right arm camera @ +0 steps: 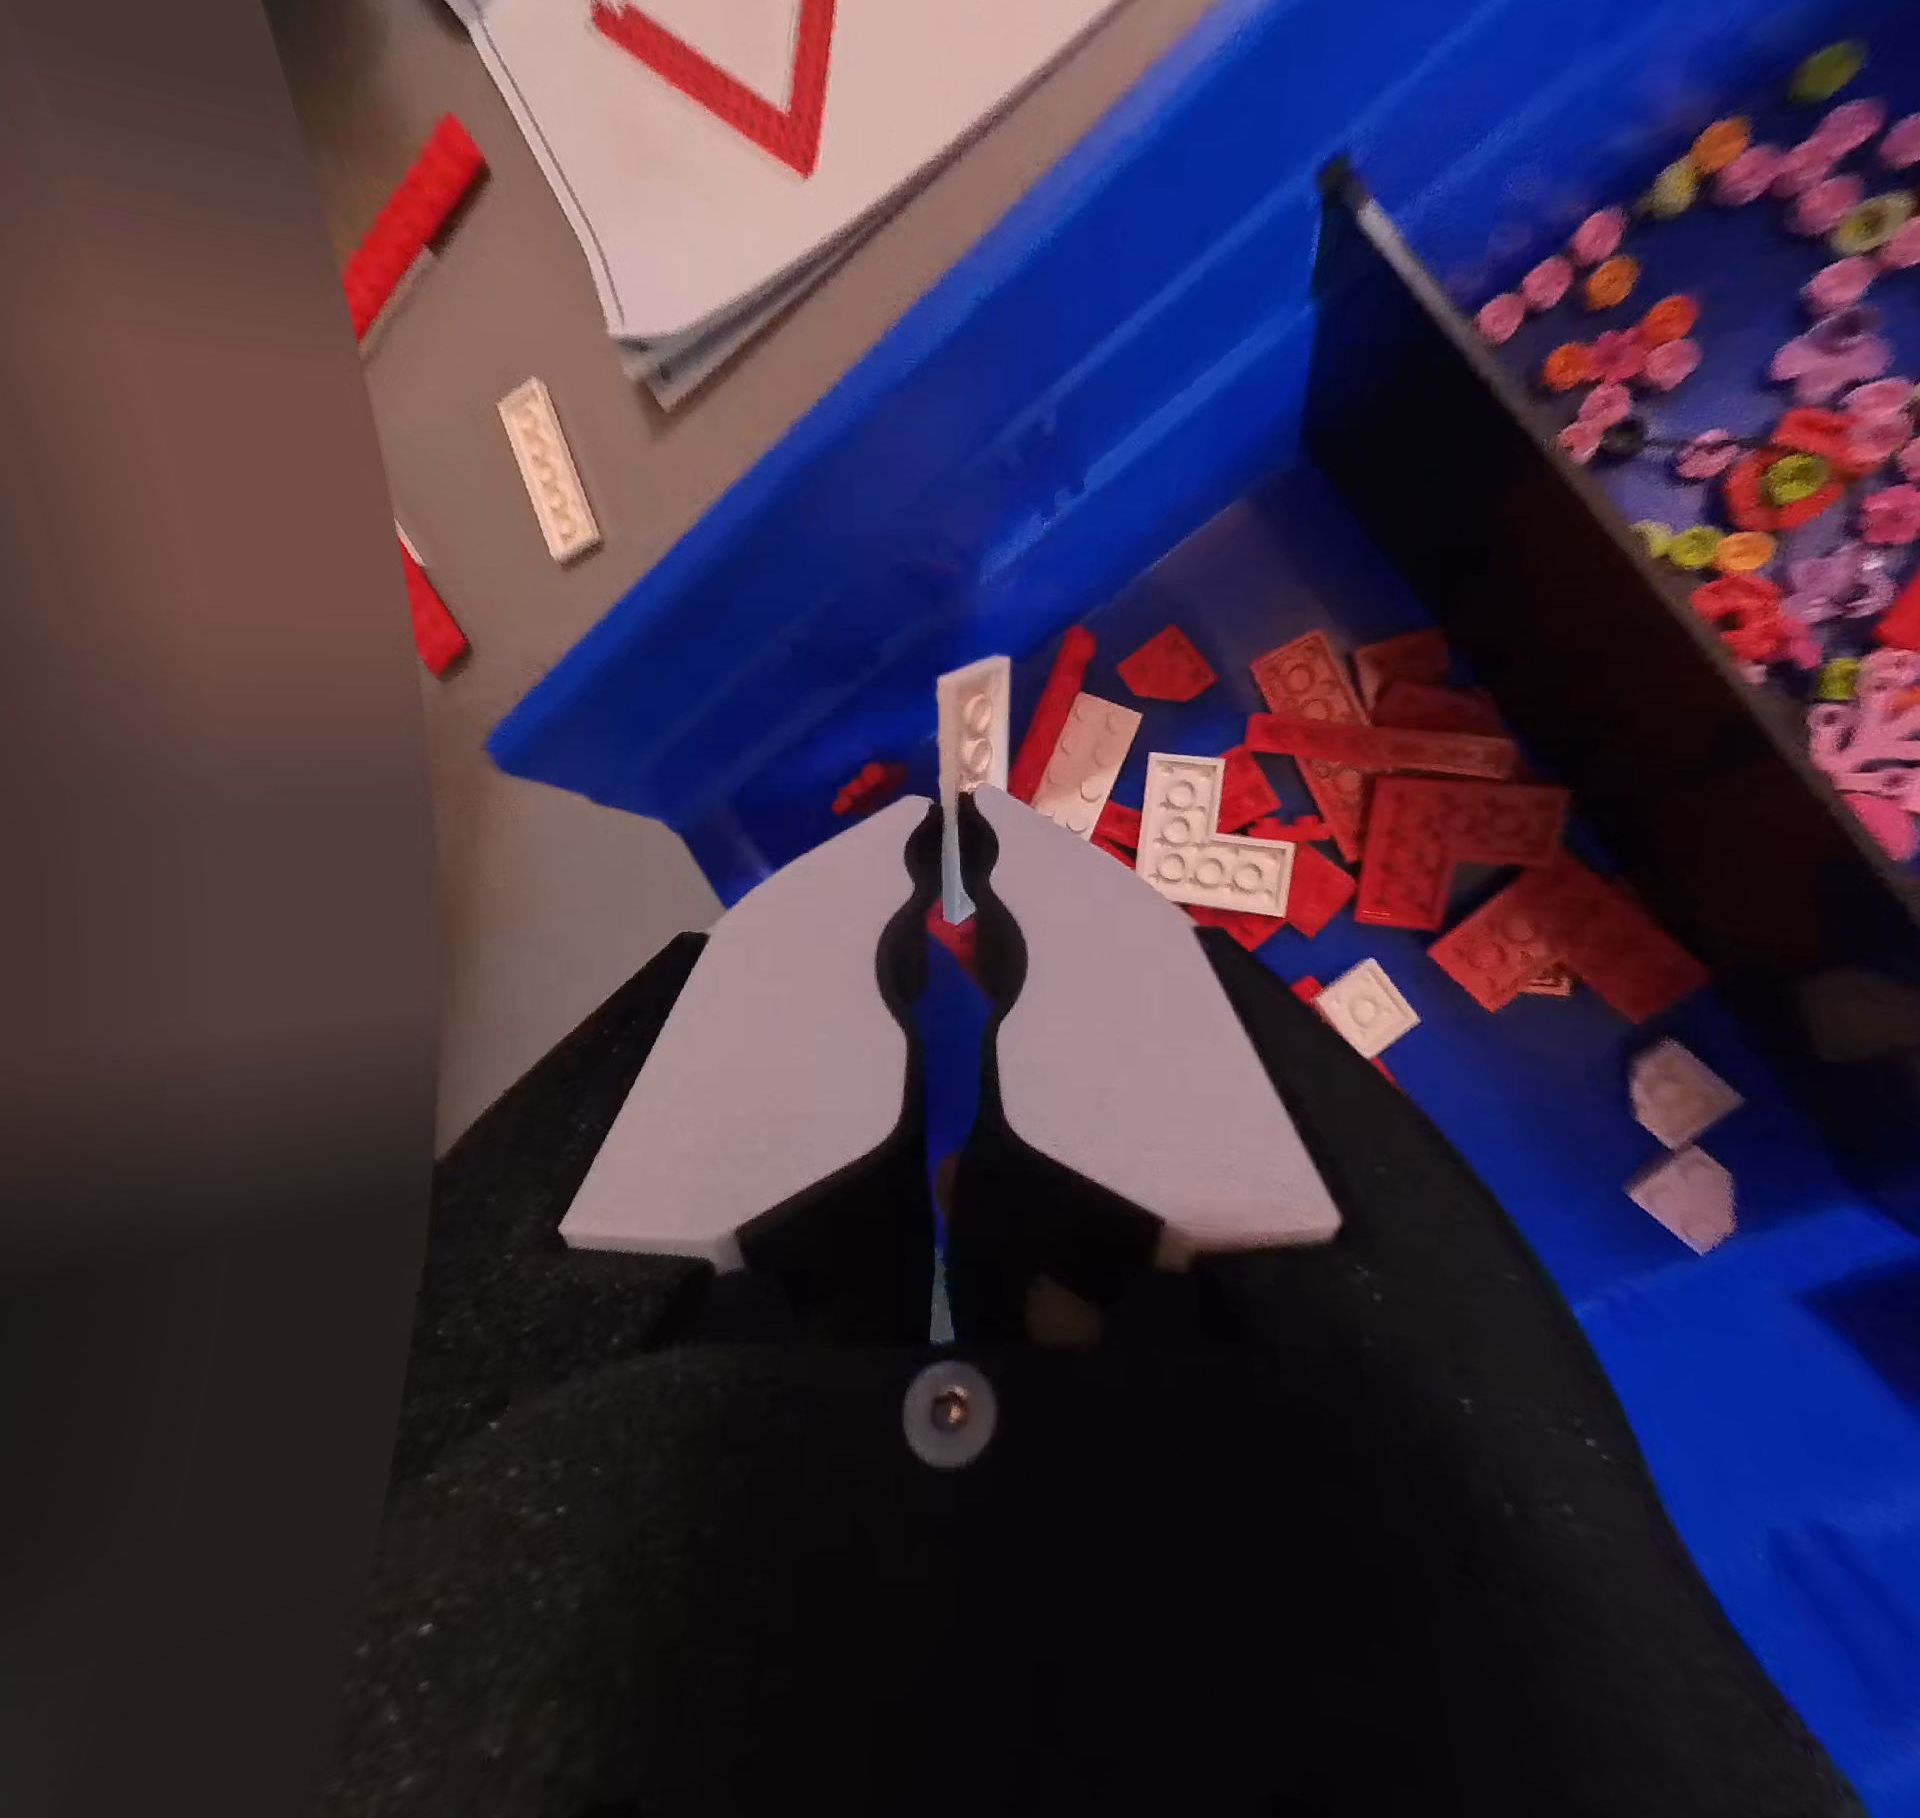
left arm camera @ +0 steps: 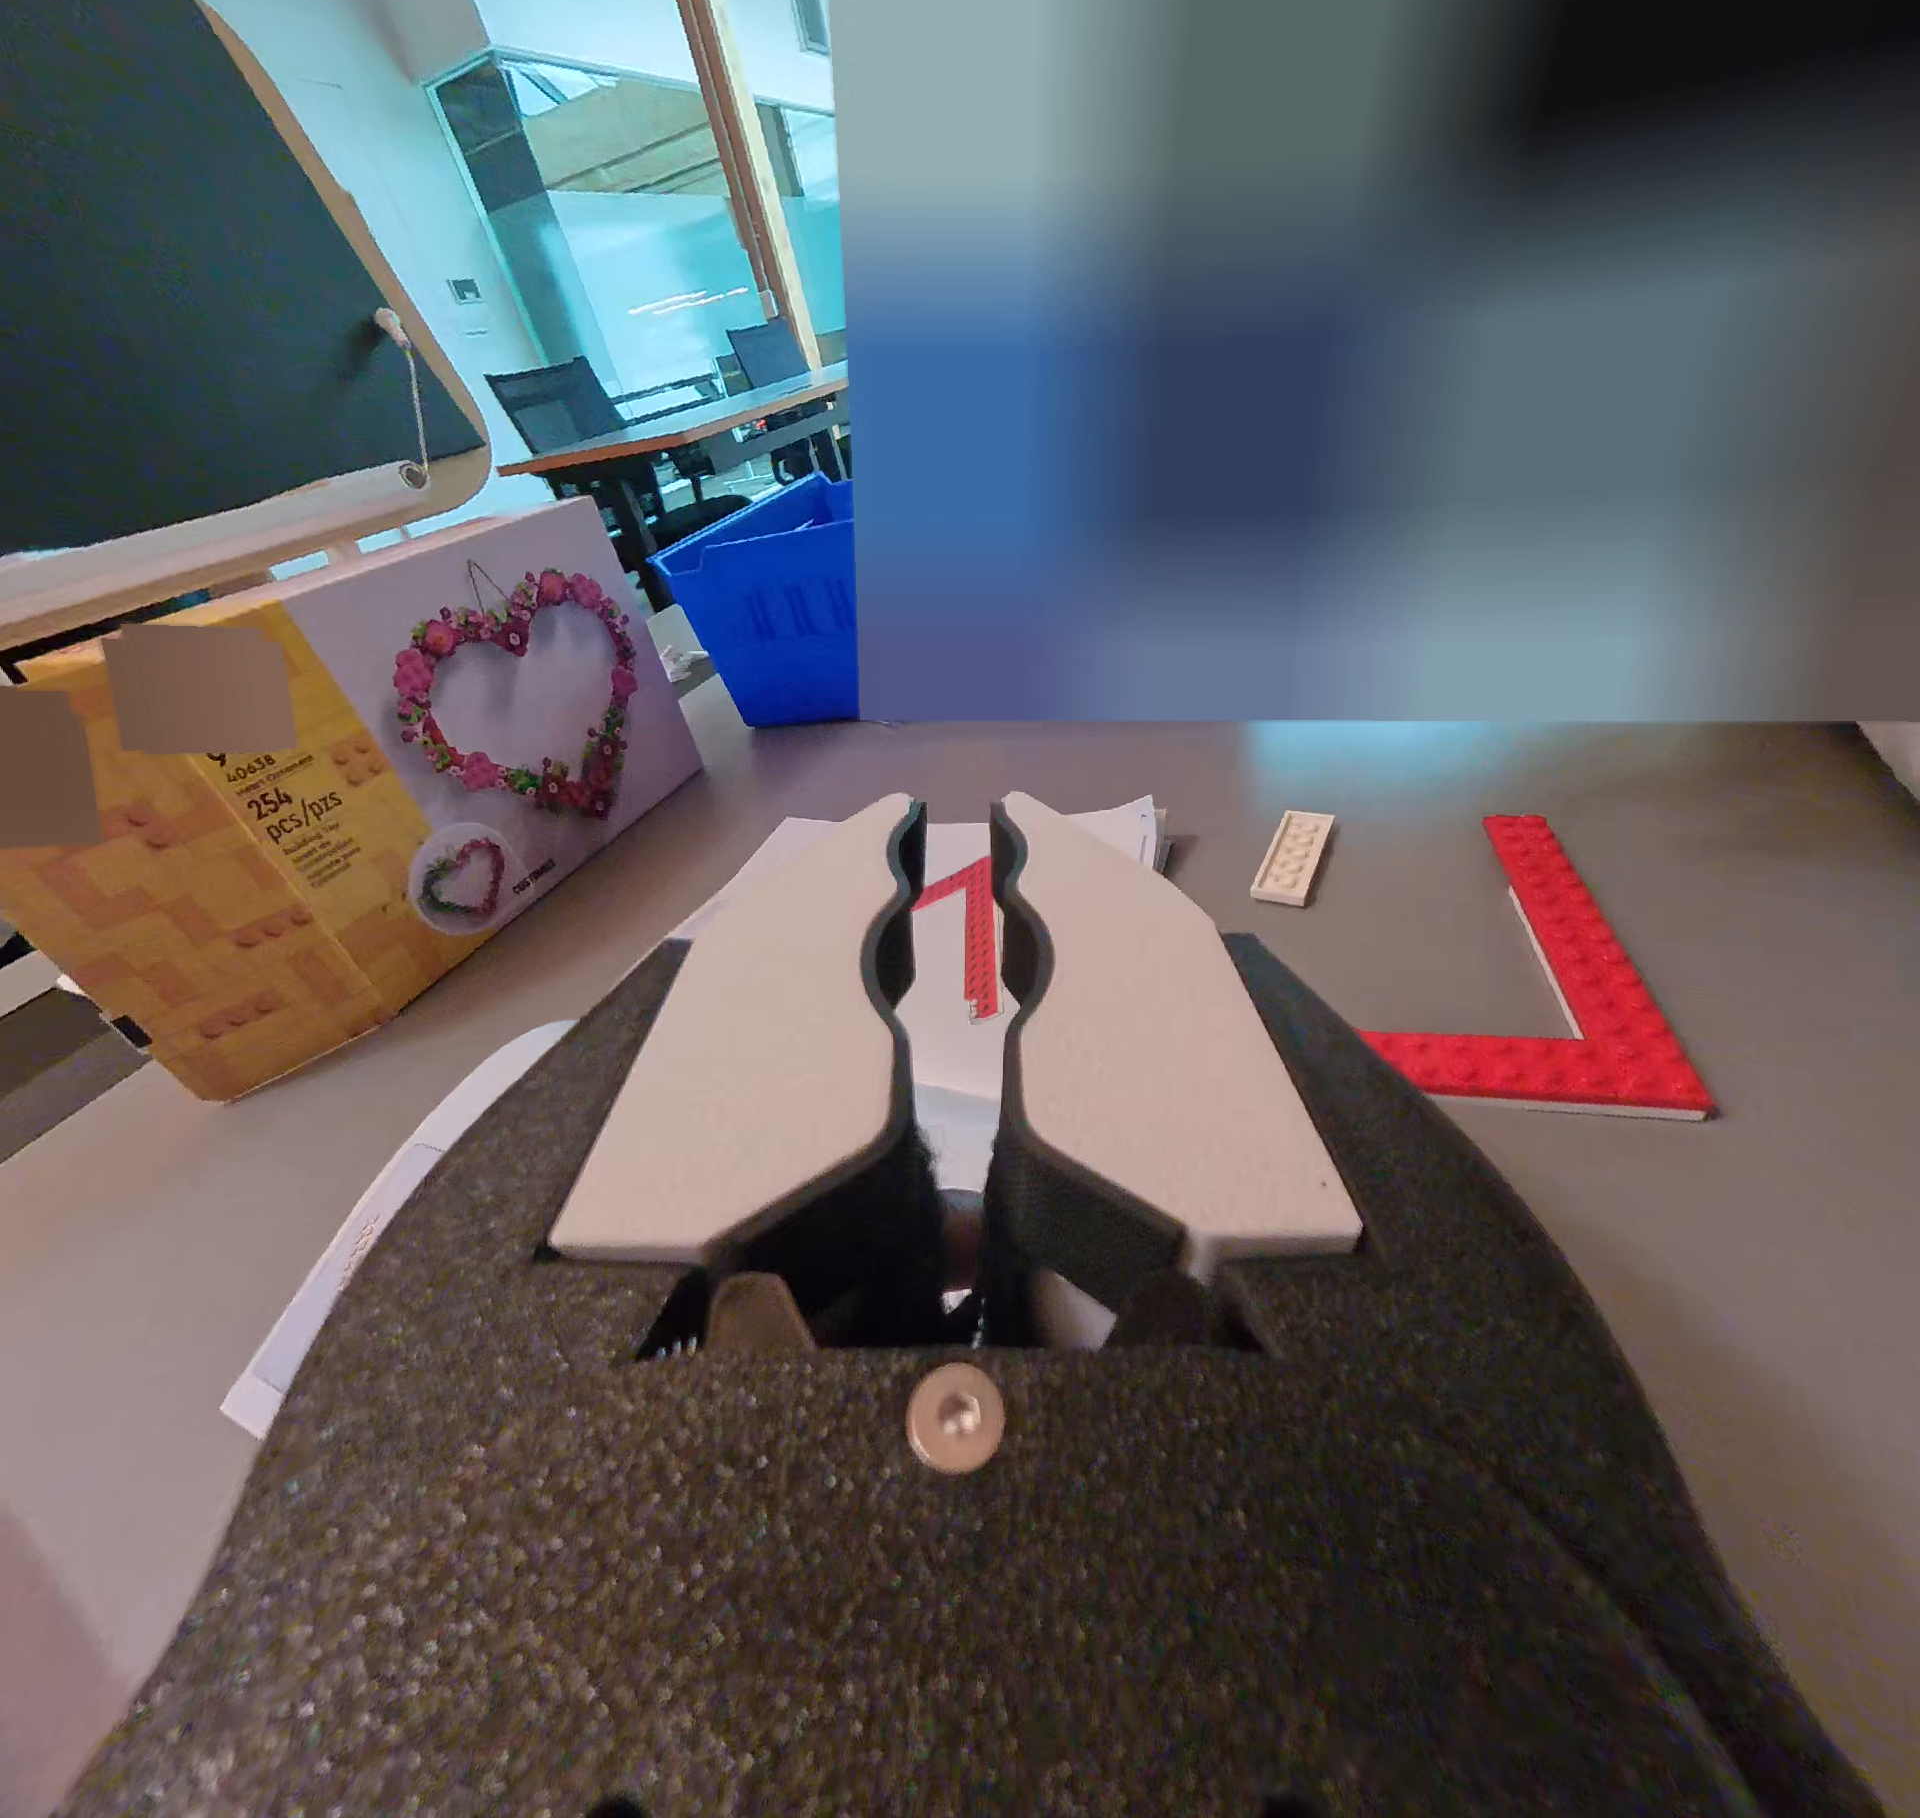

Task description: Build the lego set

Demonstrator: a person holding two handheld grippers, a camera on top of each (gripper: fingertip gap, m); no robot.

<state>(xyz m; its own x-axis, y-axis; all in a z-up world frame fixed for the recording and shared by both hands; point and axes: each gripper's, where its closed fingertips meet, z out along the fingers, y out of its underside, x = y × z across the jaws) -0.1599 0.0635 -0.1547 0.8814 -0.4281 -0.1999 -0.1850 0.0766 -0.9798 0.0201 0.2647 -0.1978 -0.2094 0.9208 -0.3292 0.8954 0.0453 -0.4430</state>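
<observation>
While the right hand-held gripper (right arm camera: 958,807) hangs over the blue bin (right arm camera: 1039,438), its two fingers are pinched on a thin white plate (right arm camera: 974,729), which stands on edge and sticks up past the fingertips. Below it, in the bin's near compartment, lie loose red and white plates, among them a white L-shaped plate (right arm camera: 1205,849); beyond a dark divider (right arm camera: 1507,480) a second compartment holds small pink, red, orange and yellow-green flower pieces (right arm camera: 1787,438). On the grey bench (right arm camera: 1558,1301) the left hand-held gripper (left arm camera: 956,818) hovers above the instruction booklet (right arm camera: 727,106), its fingers a narrow gap apart and holding nothing (a printed red corner shows between them). Right of it lies the red L-shaped frame (left arm camera: 1590,989), flat on the bench, with a small white plate (left arm camera: 1294,854) just beside its upper arm and apart from it. At left stands the set's box (left arm camera: 343,792), yellow and lilac.
</observation>
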